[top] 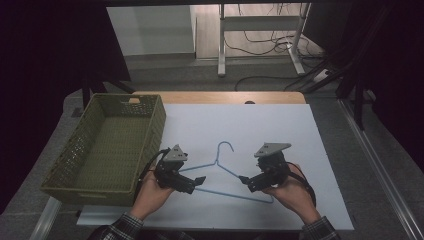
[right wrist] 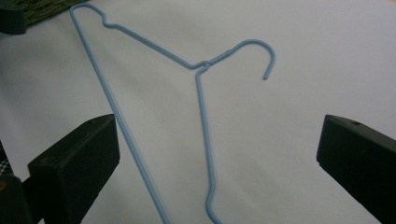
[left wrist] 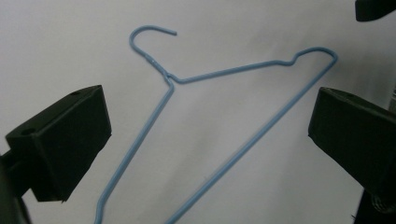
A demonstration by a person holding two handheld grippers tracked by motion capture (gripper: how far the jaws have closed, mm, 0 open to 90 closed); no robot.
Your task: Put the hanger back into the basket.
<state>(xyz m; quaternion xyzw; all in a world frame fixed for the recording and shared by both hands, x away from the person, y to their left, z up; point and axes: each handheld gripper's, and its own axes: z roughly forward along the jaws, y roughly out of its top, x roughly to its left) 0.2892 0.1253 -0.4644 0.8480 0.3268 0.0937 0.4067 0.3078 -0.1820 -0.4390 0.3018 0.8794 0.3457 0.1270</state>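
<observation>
A light-blue wire hanger (top: 216,161) lies flat on the white table top (top: 270,130), its hook pointing away from the person. My left gripper (top: 195,184) is held at the hanger's left end and stands open, jaws aimed right, nothing between them. My right gripper (top: 247,183) is held over the hanger's right arm, open as well, jaws aimed left. In the left gripper view the hanger (left wrist: 167,76) lies below and between the wide-apart jaws of my left gripper (left wrist: 210,135). The right gripper view has the hanger (right wrist: 201,65) under my right gripper (right wrist: 217,158).
A green woven basket (top: 156,125) with nothing in it stands on the table's left side, close to the left hand; its corner (right wrist: 42,9) appears in the right gripper view. Desk legs and cables (top: 260,45) are on the floor beyond the table.
</observation>
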